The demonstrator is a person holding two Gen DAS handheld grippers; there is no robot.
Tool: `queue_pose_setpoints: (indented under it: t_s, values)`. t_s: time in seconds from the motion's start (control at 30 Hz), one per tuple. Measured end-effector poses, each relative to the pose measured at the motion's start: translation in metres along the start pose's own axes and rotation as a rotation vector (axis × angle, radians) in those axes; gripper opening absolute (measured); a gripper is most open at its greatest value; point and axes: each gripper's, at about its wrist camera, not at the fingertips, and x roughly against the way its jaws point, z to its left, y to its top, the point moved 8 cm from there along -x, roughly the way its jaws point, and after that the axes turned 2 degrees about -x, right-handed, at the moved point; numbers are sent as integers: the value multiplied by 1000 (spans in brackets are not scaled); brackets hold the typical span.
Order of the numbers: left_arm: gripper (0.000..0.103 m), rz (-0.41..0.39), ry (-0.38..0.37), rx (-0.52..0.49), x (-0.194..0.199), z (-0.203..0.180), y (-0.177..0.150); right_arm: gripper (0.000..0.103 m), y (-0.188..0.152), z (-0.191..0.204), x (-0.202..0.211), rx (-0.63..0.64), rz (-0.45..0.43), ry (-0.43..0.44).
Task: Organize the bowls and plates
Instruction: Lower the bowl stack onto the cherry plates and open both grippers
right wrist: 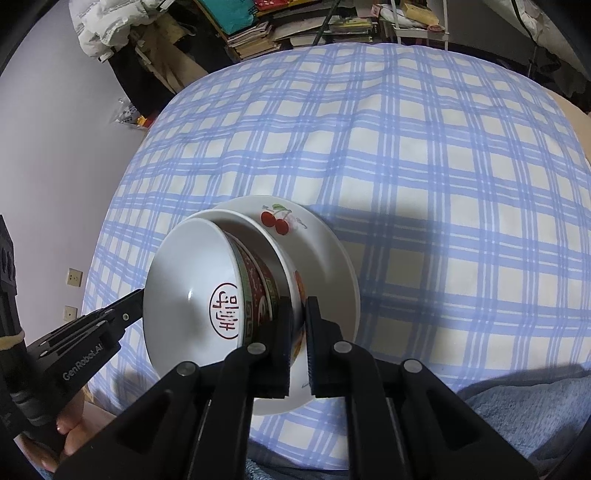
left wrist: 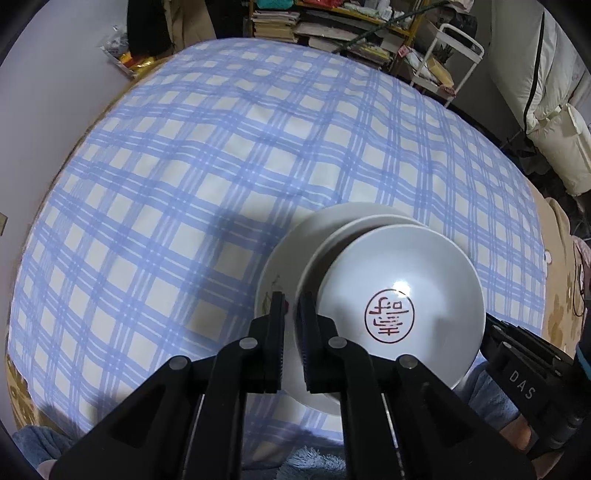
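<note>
A white plate (right wrist: 325,251) with a cherry print lies on the blue check cloth. A white bowl (right wrist: 258,229) with an orange pattern outside stands on it. Inside that bowl leans a tilted bowl (left wrist: 406,266) with a red seal mark and a red-green outer band (right wrist: 255,280). My left gripper (left wrist: 291,325) straddles the outer bowl's (left wrist: 332,240) left rim, with a thin gap beside the rim. My right gripper (right wrist: 299,332) is shut on the outer bowl's right wall. In the right wrist view a left gripper finger (right wrist: 125,310) disappears behind the seal bowl.
The checked table (left wrist: 184,166) stretches away beyond the stack. Book shelves (left wrist: 280,22) and a white rack (left wrist: 454,55) stand behind it. Blue fluffy fabric (right wrist: 535,406) lies at the near edge. A hand (right wrist: 70,417) holds the left gripper.
</note>
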Motion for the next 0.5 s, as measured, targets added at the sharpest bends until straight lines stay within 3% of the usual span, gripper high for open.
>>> queue_pose_setpoints:
  t_s: [0.27,0.5]
  values:
    - [12,-60,92,-24,17,7,-3,10,9,5,19,22,-86,20]
    - [19,-197,211,-108,58,-1,-7,12,7,10,46,64,-167,17]
